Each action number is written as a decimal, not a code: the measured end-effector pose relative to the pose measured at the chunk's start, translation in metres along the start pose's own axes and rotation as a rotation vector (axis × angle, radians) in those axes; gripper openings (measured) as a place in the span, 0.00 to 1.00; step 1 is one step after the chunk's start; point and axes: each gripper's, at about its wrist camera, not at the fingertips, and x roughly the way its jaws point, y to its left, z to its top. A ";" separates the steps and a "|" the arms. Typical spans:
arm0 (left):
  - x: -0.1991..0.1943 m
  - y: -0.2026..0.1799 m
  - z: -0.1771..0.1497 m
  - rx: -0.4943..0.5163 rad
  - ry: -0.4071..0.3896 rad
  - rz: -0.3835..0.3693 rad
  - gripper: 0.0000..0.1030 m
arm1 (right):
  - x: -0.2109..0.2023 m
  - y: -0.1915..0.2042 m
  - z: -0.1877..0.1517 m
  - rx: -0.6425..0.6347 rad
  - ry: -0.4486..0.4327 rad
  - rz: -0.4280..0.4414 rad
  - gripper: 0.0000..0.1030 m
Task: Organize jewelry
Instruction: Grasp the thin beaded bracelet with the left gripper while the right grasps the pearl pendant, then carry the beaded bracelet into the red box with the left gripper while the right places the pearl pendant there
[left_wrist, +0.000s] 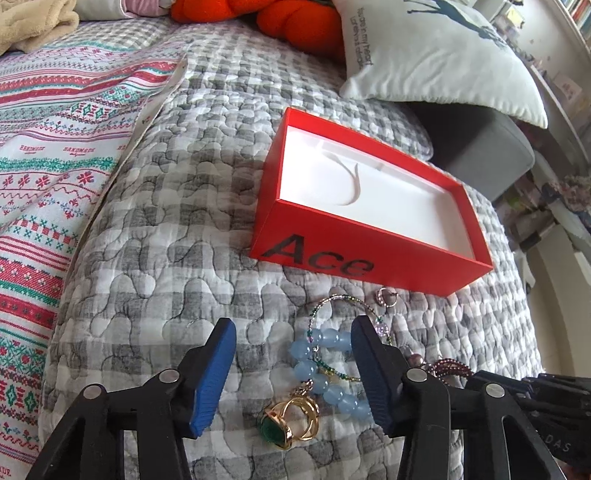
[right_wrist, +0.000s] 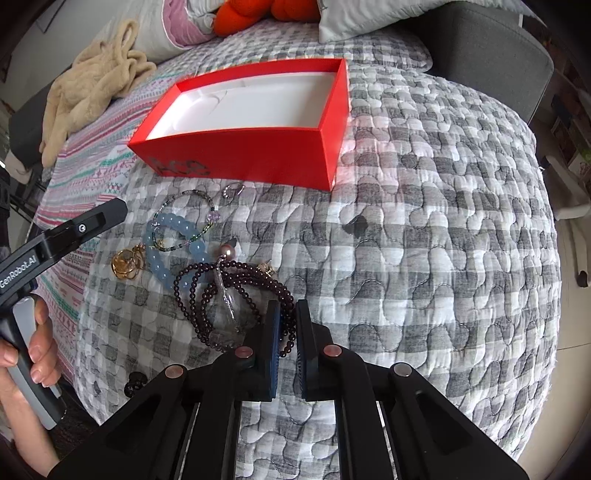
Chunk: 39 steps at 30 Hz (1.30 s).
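An open red box (left_wrist: 369, 254) with a white insert lies on the grey quilt; it also shows in the right wrist view (right_wrist: 251, 158). My left gripper (left_wrist: 293, 332) is open, its jaws on either side of a light blue bead bracelet (left_wrist: 325, 380) and above a gold ring with a green stone (left_wrist: 291, 421). A thin multicolour bead bracelet (left_wrist: 332, 306) and a small silver ring (left_wrist: 386, 297) lie nearer the box. My right gripper (right_wrist: 287, 314) is shut on a dark purple bead necklace (right_wrist: 236, 291). The blue bracelet (right_wrist: 173, 251) and gold ring (right_wrist: 127, 264) lie left of the necklace.
A white printed pillow (left_wrist: 436, 55) and orange plush (left_wrist: 295, 22) lie behind the box. A striped patterned blanket (left_wrist: 55, 147) covers the left. A beige fleece (right_wrist: 92, 85) lies at the far left. The quilt drops off at the right over a grey seat (right_wrist: 487, 48).
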 end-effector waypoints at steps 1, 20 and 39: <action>0.003 -0.001 0.001 -0.002 0.010 0.000 0.49 | -0.003 -0.003 0.000 0.009 -0.009 0.005 0.08; 0.033 -0.025 0.006 0.079 0.056 0.079 0.00 | -0.033 -0.042 -0.004 0.098 -0.095 0.054 0.05; -0.014 -0.029 -0.010 0.090 -0.017 0.029 0.00 | -0.018 -0.016 -0.003 0.083 -0.047 0.190 0.06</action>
